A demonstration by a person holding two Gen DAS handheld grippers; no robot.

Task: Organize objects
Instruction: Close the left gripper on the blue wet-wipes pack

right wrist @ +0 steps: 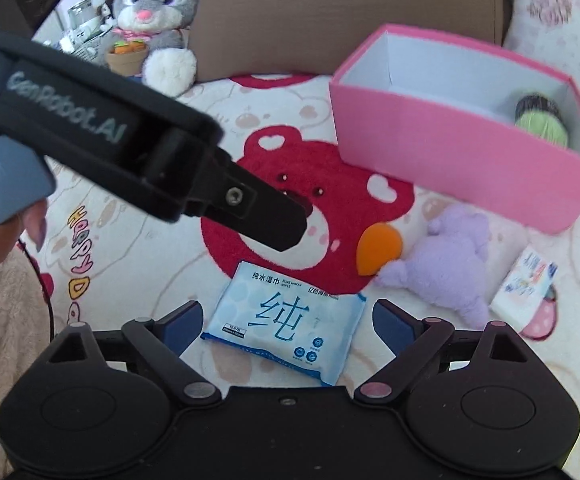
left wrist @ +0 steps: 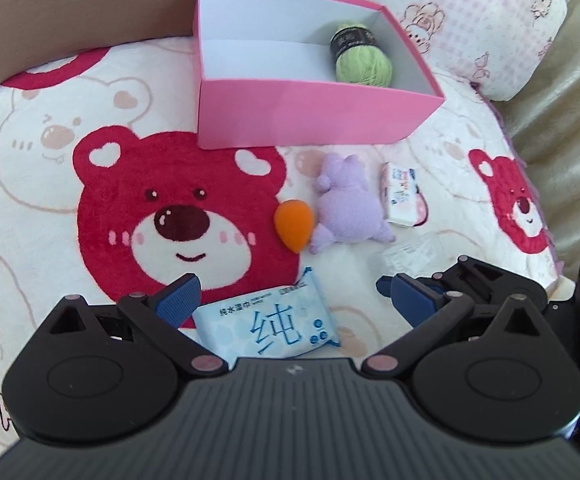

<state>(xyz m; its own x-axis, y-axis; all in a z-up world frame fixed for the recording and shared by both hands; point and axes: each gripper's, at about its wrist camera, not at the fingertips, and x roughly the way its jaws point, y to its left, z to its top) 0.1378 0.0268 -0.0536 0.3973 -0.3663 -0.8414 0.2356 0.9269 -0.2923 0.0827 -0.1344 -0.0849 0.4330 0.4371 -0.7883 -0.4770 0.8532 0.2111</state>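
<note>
- Plush bear-print blanket [right wrist: 138, 280] gives soft footing under your pale blue wet-wipes packet [right wrist: 286, 322].
- Right gripper [right wrist: 288, 314], spread wide and empty, straddles the packet; its slick film could slip.
- Left gripper [left wrist: 290, 292], equally wide and empty, is near the packet: they could collide.

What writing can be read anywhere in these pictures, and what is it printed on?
"GenRobot.AI": on the left gripper's black body.
"纯" and "纯水湿巾": on the blue wipes pack; its smaller print is too blurred to read.
"HAPPY": on the bear blanket; the letters below it are unclear.
Small white box: print too small to read.
Yarn ball's dark label: unreadable.
</note>
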